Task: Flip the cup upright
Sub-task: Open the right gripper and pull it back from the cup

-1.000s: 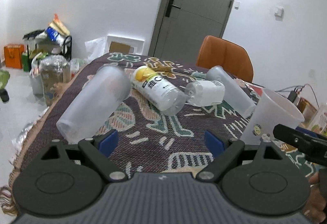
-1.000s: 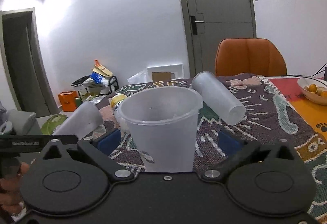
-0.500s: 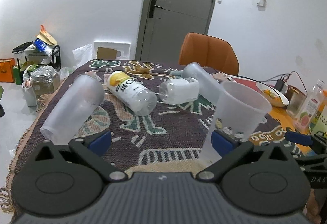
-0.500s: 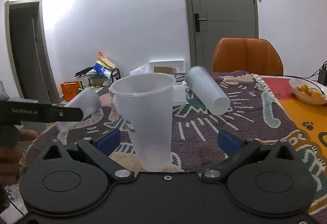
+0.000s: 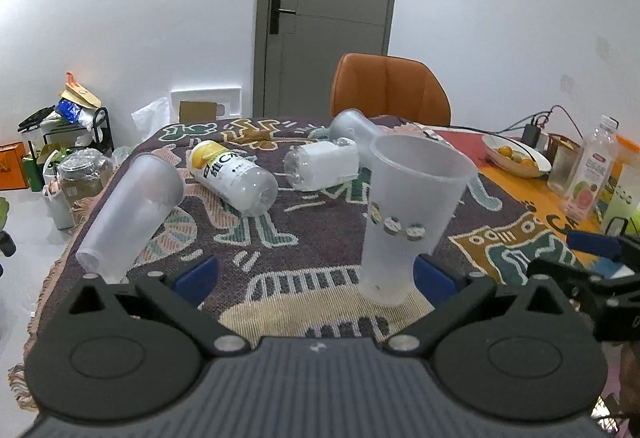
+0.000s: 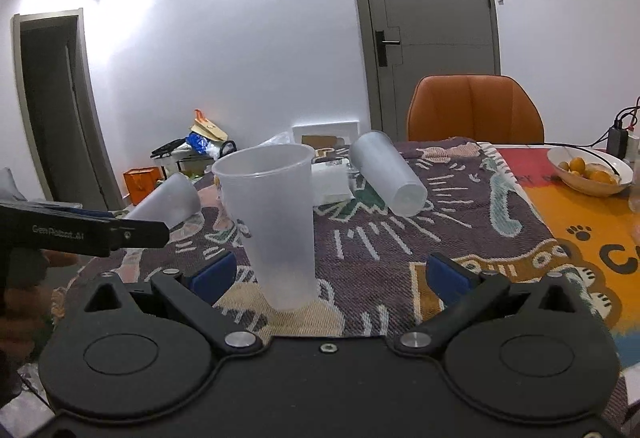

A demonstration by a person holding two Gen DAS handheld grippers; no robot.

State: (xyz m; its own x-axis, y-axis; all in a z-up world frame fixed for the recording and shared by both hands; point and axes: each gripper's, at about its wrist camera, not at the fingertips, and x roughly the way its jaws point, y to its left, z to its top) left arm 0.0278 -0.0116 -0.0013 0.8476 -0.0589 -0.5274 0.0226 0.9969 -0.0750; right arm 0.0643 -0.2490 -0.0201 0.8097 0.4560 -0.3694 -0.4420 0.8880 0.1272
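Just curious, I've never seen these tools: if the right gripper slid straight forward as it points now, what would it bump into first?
Probably nothing soon. The upright cup stands left of the right gripper midline, near its left finger, so it might get clipped; beyond lies patterned cloth.

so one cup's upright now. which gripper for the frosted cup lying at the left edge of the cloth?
Left, probably. The lying frosted cup sits just beyond the left gripper, near its left finger. From the right gripper, the upright cup and the left gripper stand in the way. Both are open.
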